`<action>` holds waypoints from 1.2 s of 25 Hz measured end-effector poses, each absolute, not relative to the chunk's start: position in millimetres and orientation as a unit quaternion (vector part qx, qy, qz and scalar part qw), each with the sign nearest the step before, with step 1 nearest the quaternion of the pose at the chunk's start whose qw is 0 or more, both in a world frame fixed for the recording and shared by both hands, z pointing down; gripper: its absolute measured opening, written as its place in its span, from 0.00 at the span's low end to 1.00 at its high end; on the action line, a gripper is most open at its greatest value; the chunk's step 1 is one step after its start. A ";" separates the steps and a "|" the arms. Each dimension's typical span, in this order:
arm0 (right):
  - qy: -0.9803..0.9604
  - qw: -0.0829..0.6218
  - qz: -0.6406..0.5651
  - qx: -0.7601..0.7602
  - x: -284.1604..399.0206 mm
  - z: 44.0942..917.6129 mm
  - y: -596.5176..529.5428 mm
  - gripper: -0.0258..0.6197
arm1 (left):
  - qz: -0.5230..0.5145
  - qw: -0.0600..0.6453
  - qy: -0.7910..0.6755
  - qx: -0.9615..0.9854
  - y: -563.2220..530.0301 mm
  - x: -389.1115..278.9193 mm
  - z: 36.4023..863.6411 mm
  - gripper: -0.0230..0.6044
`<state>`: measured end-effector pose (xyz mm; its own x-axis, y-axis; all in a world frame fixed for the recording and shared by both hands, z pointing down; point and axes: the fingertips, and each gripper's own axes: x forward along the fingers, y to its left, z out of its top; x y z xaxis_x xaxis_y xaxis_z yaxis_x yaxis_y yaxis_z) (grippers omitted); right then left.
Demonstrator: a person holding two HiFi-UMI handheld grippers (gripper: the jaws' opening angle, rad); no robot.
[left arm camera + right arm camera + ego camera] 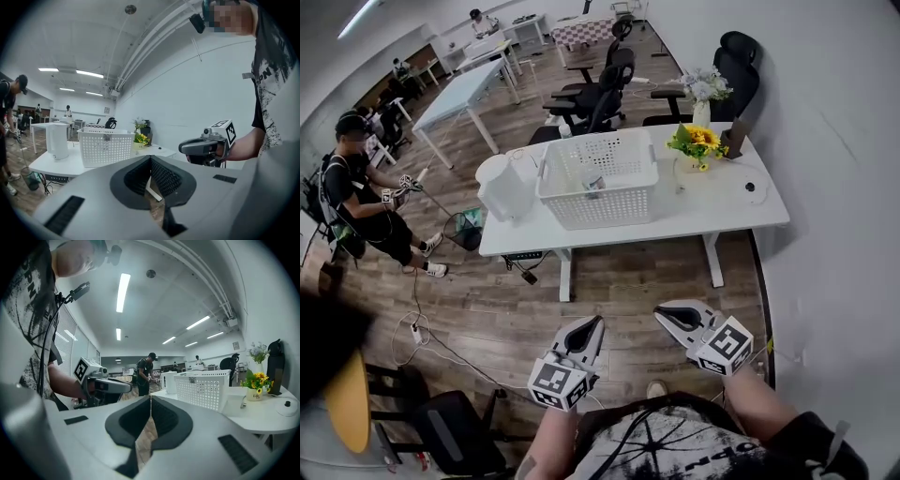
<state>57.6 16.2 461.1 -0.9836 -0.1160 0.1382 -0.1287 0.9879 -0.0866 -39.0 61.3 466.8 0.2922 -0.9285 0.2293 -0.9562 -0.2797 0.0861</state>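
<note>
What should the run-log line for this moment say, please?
left gripper: jaws shut, empty | right gripper: jaws shut, empty | both held low, apart from white table | white basket on table

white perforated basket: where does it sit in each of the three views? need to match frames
Head view: the white basket is at upper centre, on the white table.
Left gripper view: basket left of centre.
Right gripper view: basket right of centre.
Shared landmark: the yellow flowers, right of the basket in all three views, close to it in the left gripper view and further off in the right gripper view.
</note>
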 end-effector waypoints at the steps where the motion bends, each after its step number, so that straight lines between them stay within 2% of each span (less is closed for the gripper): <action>1: -0.995 0.066 0.049 0.058 58.5 461.4 10.2 0.08 | 0.068 0.103 -0.594 0.795 55.8 -38.5 466.5 0.05; 14: -0.996 0.062 0.049 0.040 41.6 462.4 -37.2 0.08 | 0.083 0.100 -0.596 0.792 7.3 -46.4 467.7 0.05; 30: -0.993 0.063 0.033 0.092 -38.5 452.1 -124.3 0.08 | 0.065 0.084 -0.553 0.827 -92.6 -129.4 456.3 0.05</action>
<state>-38.5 -124.3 452.1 -0.9750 -0.1793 0.1310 -0.1876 0.9808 -0.0537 -129.4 -92.6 456.3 0.3810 -0.9025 0.2010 -0.9245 -0.3752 0.0677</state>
